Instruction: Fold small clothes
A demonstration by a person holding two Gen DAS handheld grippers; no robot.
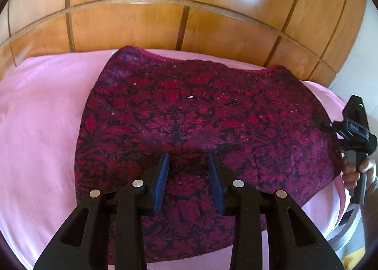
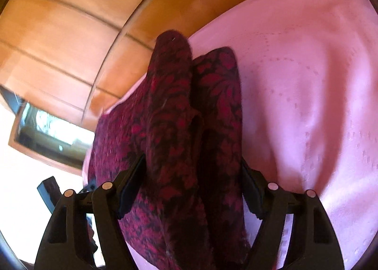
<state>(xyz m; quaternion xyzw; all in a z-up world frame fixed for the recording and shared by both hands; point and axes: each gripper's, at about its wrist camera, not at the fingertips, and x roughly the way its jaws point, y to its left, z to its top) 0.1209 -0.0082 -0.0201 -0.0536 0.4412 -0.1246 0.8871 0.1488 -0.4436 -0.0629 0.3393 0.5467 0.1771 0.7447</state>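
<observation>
Red-and-black floral garment [image 1: 189, 114] lies spread on a pink bedsheet [image 1: 42, 116], before a wooden panelled headboard [image 1: 146, 24]; its long axis runs left to right. Left tongs [image 1: 189, 175] hover above its near part, blue pads apart. Right tongs [image 2: 193, 189], gripped in a hand [image 1: 356, 170], clamp a bunched fold at the garment's right edge.

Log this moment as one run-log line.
garment: red floral cloth spread on pink sheet | left gripper: open above cloth | right gripper: cloth bunched between fingers, grip unclear
</observation>
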